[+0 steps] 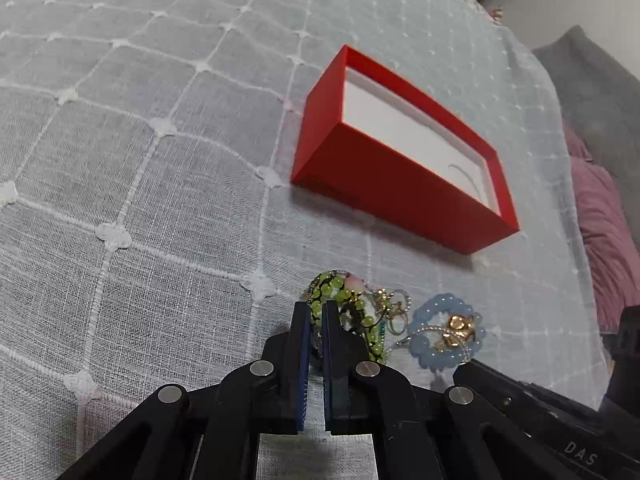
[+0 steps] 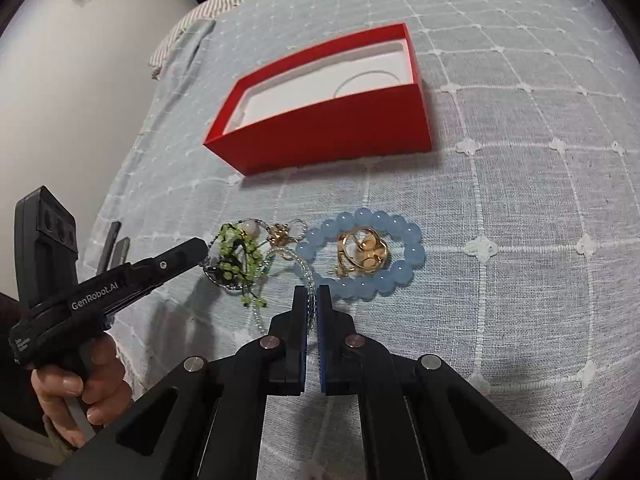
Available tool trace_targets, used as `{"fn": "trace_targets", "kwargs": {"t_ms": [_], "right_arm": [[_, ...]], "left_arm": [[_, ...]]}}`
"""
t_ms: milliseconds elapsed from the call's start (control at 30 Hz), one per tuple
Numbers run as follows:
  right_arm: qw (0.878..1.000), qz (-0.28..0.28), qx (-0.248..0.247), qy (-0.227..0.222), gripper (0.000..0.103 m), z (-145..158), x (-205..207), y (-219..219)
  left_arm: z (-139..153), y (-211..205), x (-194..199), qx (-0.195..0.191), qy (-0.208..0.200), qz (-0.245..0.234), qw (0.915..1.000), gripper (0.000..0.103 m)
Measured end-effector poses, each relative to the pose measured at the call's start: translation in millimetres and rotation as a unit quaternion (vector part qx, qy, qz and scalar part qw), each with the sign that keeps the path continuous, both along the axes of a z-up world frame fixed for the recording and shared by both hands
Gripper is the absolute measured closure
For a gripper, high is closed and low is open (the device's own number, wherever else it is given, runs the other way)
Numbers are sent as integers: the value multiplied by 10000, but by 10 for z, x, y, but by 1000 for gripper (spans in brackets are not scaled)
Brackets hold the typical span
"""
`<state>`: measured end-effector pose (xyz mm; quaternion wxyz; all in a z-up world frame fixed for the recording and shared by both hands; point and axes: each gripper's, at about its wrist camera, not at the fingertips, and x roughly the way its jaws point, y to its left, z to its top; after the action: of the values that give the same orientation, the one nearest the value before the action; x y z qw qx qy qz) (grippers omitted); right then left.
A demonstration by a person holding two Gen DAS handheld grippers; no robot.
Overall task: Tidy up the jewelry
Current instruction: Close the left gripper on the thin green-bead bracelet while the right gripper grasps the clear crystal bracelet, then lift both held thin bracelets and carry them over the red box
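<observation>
Two-gripper pick from a jewelry cluster. The jewelry is lying in a tight group on the pale checked tablecloth [image 2: 520, 200], just in front of the open red box [image 2: 328, 136], whose white-lined interior is showing only a thin wire-like loop. The green beaded bracelet [image 2: 236, 254] is sitting at the left of the cluster, tangled with a strand of small clear beads [image 2: 304, 268] and a small gold charm [image 2: 280, 234]; the blue beaded bracelet [image 2: 360, 252] is lying beside it, encircling a gold ring-like ornament [image 2: 362, 254]. The left gripper [image 1: 319, 312], held in a person's hand [image 2: 80, 392], is pinching the near edge of the green beaded bracelet, with green beads visible between its pads. The right gripper [image 2: 312, 300] is pressed nearly together at the near rim of the blue beaded bracelet, where the strand of small clear beads is crossing; whether it is catching the blue beads, the strand, or both cannot be told. Risks, as judged: because the pieces are interlinked, lifting either bracelet is likely to drag its neighbours along; the gold ornament, resting loose inside the blue loop, may be tipping out and rolling; a shallow pinch on round beads may be slipping; opposing pulls may be straining the fine strand.
</observation>
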<state>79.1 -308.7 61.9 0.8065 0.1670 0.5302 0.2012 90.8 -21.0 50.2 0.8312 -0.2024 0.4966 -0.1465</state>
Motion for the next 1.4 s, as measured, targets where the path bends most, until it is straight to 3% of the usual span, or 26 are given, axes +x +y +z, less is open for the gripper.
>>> {"fn": "trace_targets", "kwargs": {"t_ms": [667, 1400], "right_arm": [[9971, 226, -122, -714, 99, 299, -139, 35], [9934, 214, 78, -1121, 99, 531, -232, -65]], "left_arm": [[289, 4, -214, -136, -642, -427, 9969, 103], [562, -65, -344, -668, -1030, -781, 9894, 103]]}}
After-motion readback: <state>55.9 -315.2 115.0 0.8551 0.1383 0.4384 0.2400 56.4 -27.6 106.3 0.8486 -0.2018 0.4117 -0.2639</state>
